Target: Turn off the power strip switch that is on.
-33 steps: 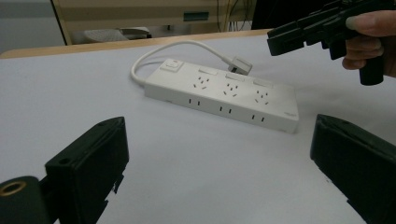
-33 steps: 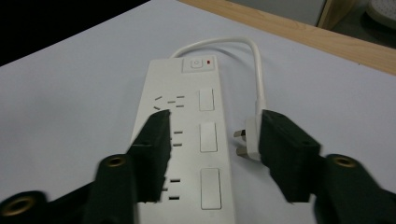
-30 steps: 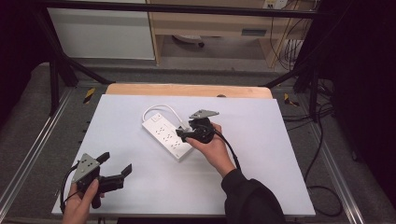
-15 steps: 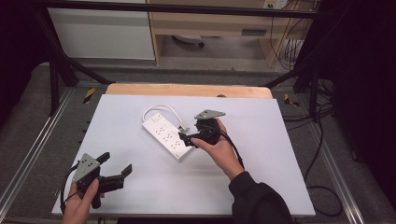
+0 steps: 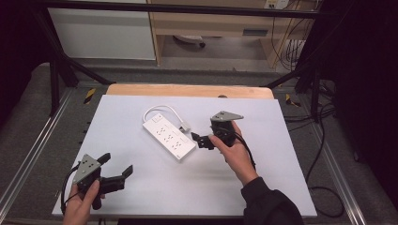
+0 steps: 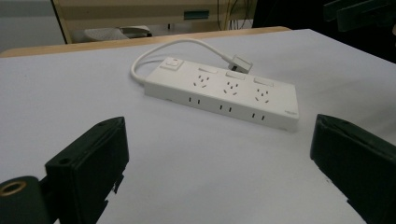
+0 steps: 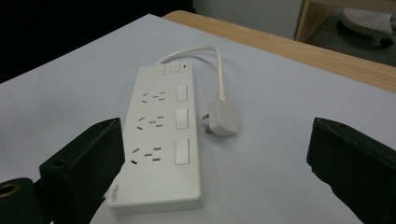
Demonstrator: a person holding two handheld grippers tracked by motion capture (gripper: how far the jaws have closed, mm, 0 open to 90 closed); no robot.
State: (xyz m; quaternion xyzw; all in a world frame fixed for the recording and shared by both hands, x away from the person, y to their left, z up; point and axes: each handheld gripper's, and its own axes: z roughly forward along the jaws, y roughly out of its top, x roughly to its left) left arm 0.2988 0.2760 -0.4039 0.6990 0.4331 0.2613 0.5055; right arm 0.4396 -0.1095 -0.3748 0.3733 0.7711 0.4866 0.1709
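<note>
A white plastic power strip with three sockets lies at the centre of the white bench, its white plug just beside it. The right gripper, fingers just opened wide and empty, sits just right of it. The left gripper, also open and empty, waits at lower left.

White power strip lies on the table beyond wide-apart jaws.

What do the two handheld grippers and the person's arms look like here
Both the left gripper and the right gripper are black, with two blocky black jaws, a grey three-cornered plate on top and a black cable trailing off. The left hand is bare to the frame's edge; the right forearm wears a dark sleeve.
</note>
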